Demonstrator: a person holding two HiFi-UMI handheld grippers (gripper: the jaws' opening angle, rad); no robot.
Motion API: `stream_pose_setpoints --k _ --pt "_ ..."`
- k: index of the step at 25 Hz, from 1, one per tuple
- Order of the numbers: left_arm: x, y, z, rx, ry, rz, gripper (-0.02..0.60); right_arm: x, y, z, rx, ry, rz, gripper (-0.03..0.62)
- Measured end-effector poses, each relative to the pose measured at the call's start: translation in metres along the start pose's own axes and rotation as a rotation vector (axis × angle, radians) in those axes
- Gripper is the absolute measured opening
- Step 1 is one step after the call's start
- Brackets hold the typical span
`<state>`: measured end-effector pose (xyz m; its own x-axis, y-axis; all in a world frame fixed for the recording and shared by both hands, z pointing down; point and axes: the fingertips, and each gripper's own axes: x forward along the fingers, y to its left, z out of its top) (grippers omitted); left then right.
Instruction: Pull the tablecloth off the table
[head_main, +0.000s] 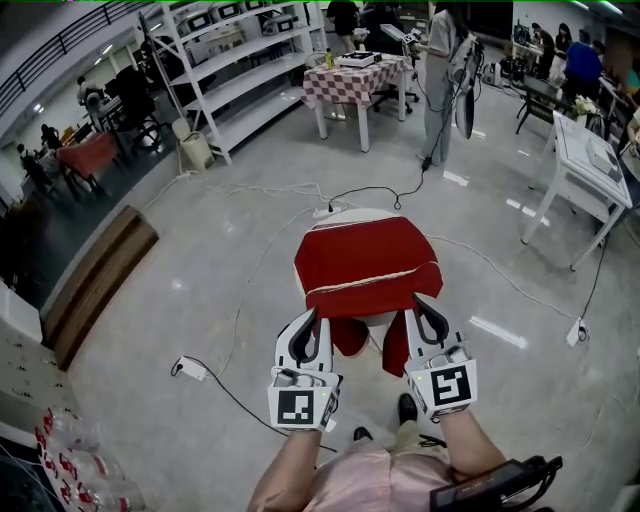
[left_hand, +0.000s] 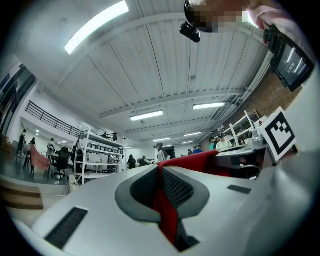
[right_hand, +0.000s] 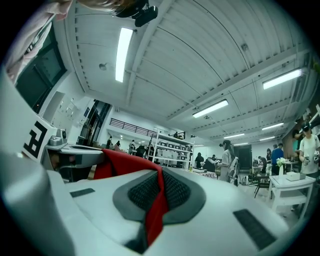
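Note:
A red tablecloth (head_main: 365, 262) covers a small round white table (head_main: 362, 213), whose far rim peeks out beyond the cloth. The cloth's near edge is lifted and bunched. My left gripper (head_main: 312, 317) is shut on the cloth's near left edge, and my right gripper (head_main: 418, 303) is shut on its near right edge. In the left gripper view red cloth (left_hand: 162, 207) is pinched between the grey pads (left_hand: 177, 189). The right gripper view shows the same, a red fold (right_hand: 156, 202) clamped between the pads (right_hand: 145, 192). Both cameras tilt up toward the ceiling.
A power strip (head_main: 192, 369) and cables lie on the grey floor left of me. A checkered table (head_main: 355, 80) and a standing person (head_main: 440, 75) are farther back. White shelving (head_main: 235, 70) stands at the back left, a white table (head_main: 590, 165) at the right.

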<state>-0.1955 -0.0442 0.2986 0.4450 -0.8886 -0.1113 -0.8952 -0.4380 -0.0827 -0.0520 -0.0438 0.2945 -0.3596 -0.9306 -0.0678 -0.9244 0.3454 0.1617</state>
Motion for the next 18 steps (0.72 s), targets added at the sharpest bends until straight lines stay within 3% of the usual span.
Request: stream_pose_setpoints --k 13,18 --pt "-0.009 -0.014 0.004 0.008 -0.072 -0.037 0.037 -0.021 0.000 -0.002 -0.026 -0.029 -0.035 0.023" --pt "-0.016 -0.016 0.001 0.001 -0.070 -0.044 0.037 -0.030 0.006 -0.011 -0.009 0.017 -0.041 0.023"
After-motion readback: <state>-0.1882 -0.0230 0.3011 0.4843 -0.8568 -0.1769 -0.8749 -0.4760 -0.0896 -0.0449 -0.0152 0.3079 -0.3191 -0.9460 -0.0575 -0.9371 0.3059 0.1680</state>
